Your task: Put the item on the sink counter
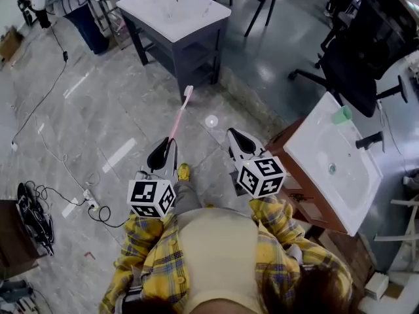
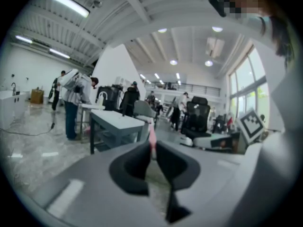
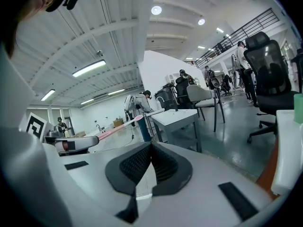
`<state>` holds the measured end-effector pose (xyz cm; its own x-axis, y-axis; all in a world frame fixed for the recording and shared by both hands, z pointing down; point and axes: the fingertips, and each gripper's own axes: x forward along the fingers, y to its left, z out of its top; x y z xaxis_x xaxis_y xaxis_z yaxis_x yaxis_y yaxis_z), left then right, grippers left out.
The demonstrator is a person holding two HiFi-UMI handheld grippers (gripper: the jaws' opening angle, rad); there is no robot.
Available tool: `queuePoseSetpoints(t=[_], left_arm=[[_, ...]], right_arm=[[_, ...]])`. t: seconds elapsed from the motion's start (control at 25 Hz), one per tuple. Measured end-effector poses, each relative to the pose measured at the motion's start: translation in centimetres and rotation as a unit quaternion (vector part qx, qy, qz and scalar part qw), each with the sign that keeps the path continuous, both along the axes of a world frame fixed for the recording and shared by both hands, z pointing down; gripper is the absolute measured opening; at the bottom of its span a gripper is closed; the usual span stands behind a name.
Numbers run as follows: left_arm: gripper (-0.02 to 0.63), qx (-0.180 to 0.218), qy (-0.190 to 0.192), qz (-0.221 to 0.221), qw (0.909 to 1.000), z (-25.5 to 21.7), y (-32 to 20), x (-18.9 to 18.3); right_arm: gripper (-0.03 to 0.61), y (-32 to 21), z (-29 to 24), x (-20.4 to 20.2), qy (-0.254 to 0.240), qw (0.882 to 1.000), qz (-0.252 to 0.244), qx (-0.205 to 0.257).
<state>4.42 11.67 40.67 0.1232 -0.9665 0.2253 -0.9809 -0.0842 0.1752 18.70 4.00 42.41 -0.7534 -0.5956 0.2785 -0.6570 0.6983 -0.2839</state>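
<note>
Where the head view takes in the grey marble-look floor point(image 1: 98, 110), a tangle of black cables point(image 1: 29, 214) lies at far left, well apart from both grippers. Next, the left gripper point(image 1: 169, 146): its fingers point(image 2: 135, 167) are closed on the handle of a slim pink toothbrush point(image 1: 179, 116). The left gripper view shows the pink shaft pinched between the two dark pads and running forward. The toothbrush is held in the air over the floor, its head end pointing away from the person toward a grey table with a white top point(image 1: 173, 8), not touching it. The right gripper point(image 1: 234, 136) is just beside the left one. Its fingers point(image 3: 137, 164) are pressed together, with nothing between them in the right gripper view. Further right is the sink worktop point(image 1: 313, 133), a white basin top on a brown cabinet, near the right gripper but apart from it. On it are a pale green cup point(image 1: 341, 114) at the far end and a black tap point(image 1: 368, 140). The toothbrush is well left of this worktop, no contact. A black office chair point(image 1: 357, 57) stands beyond the sink.
</note>
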Motion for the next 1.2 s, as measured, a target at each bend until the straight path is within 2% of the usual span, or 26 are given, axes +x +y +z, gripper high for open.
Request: queuePoseSetpoints(t=[0.64,0.88,1.2], left_arm=[[0.043,-0.010,-0.009,0.058,0.9982,0.5,-12.4,-10.9],[0.043,-0.013,-0.012,0.076,0.9970,1.0,-15.4,-14.0],[0.043,-0.017,-0.021,0.095,0.9951,2.3,-18.9,-17.0]], right_arm=[[0.014,-11.0,-0.1,-10.7,0.014,0.999,0.040,-0.011],[0.014,-13.7,0.1,-14.1,0.001,0.999,0.048,-0.023],[0.014,-16.0,0.8,-17.8,0.016,0.998,0.050,-0.032]])
